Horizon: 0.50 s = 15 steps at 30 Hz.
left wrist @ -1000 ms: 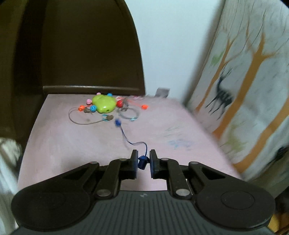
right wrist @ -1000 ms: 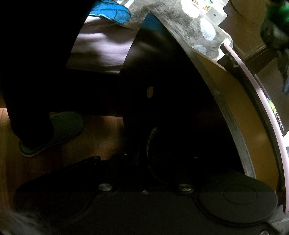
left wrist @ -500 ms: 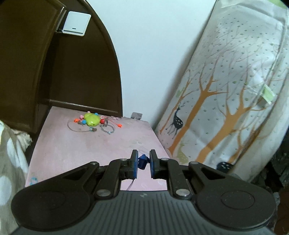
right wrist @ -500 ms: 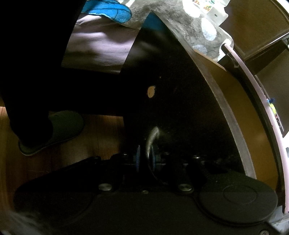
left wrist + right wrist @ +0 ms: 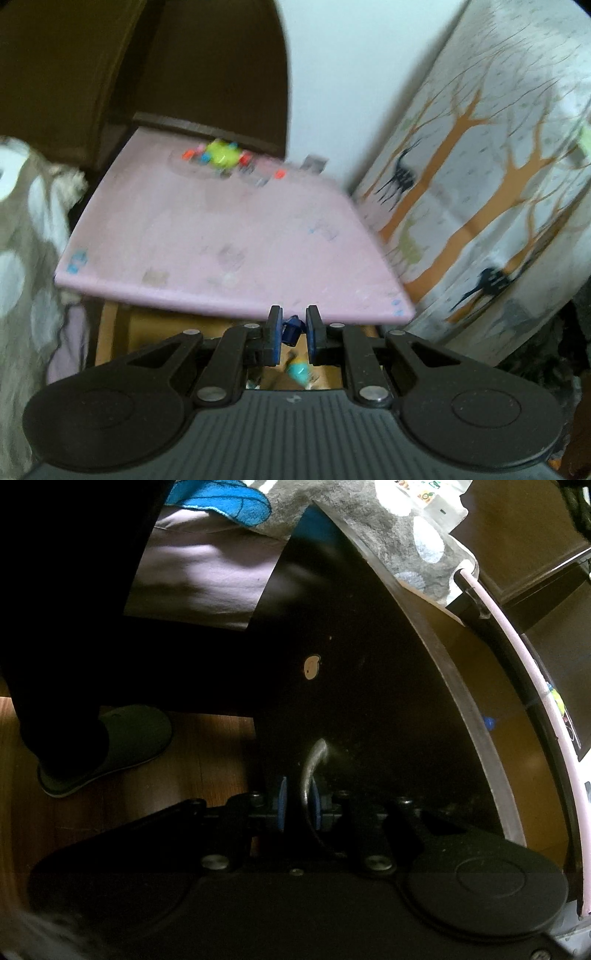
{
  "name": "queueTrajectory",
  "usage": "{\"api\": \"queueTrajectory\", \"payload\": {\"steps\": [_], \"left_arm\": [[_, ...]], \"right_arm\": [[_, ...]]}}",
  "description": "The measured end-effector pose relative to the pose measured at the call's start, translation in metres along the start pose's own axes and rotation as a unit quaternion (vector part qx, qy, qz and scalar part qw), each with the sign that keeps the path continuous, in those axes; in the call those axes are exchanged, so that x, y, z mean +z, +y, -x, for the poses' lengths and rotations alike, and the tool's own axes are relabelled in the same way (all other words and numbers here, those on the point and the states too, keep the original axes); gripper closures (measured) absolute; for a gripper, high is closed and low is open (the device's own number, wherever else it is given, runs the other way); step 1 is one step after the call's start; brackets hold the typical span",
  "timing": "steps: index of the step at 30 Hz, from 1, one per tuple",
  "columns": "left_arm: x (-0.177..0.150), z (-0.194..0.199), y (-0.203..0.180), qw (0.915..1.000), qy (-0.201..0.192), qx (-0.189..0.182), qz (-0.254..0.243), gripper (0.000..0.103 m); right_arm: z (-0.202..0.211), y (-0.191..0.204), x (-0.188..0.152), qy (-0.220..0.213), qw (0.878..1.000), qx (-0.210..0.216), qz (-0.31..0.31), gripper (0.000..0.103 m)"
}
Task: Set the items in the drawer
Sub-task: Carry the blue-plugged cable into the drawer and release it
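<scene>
My left gripper (image 5: 291, 330) is shut on a small blue bead on a thin cord (image 5: 291, 329) and holds it off the front edge of the pink tabletop (image 5: 207, 236), above the open drawer (image 5: 114, 332). A teal item (image 5: 298, 371) lies in the drawer below the fingers. A green toy with coloured beads (image 5: 218, 158) lies at the back of the tabletop. My right gripper (image 5: 297, 805) is closed around the metal handle (image 5: 312, 764) of the dark drawer front (image 5: 369, 686). The blue bead shows small over the drawer's edge in the right wrist view (image 5: 489, 722).
A tree-and-deer patterned cloth (image 5: 480, 177) covers something to the right of the table. A grey spotted blanket (image 5: 22, 236) lies to the left. A dark wooden headboard (image 5: 184, 74) stands behind. A person's slippered foot (image 5: 110, 746) stands on the wooden floor left of the drawer.
My left gripper has pulled back from over the tabletop to beyond its front edge, over the open drawer, still holding the blue bead. My right gripper stays on the handle.
</scene>
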<state>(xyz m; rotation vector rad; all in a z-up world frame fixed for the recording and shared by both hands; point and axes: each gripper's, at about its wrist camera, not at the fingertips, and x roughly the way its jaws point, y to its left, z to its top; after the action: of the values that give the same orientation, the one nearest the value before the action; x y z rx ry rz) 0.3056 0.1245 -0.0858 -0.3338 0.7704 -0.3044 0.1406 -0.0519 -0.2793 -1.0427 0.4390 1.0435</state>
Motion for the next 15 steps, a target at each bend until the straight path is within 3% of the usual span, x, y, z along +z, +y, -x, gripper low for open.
{"api": "queueTrajectory", "payload": {"steps": [3,5,6,12,15], "left_arm": [[-0.016,-0.017,0.008,0.9974,0.053,0.048,-0.012,0.085],[-0.027,-0.024,0.014,0.9939,0.072,0.079,-0.024,0.043],[-0.032,-0.024,0.018,0.9939,0.073,0.081,-0.016,0.038],[-0.043,-0.021,0.031,0.9942,0.069,0.082,0.016,0.037],[-0.039,-0.017,0.024,0.9957,0.051,0.077,0.006,0.037]], "right_arm": [[0.0,0.0,0.0,0.0,1.0,0.0,0.001,0.089],[0.0,0.002,0.001,0.001,1.0,-0.002,-0.001,0.089],[0.0,0.002,0.001,0.001,1.0,-0.002,-0.001,0.089],[0.0,0.002,0.002,0.002,1.0,-0.002,-0.002,0.089],[0.001,0.002,0.001,0.002,1.0,-0.002,-0.002,0.089]]}}
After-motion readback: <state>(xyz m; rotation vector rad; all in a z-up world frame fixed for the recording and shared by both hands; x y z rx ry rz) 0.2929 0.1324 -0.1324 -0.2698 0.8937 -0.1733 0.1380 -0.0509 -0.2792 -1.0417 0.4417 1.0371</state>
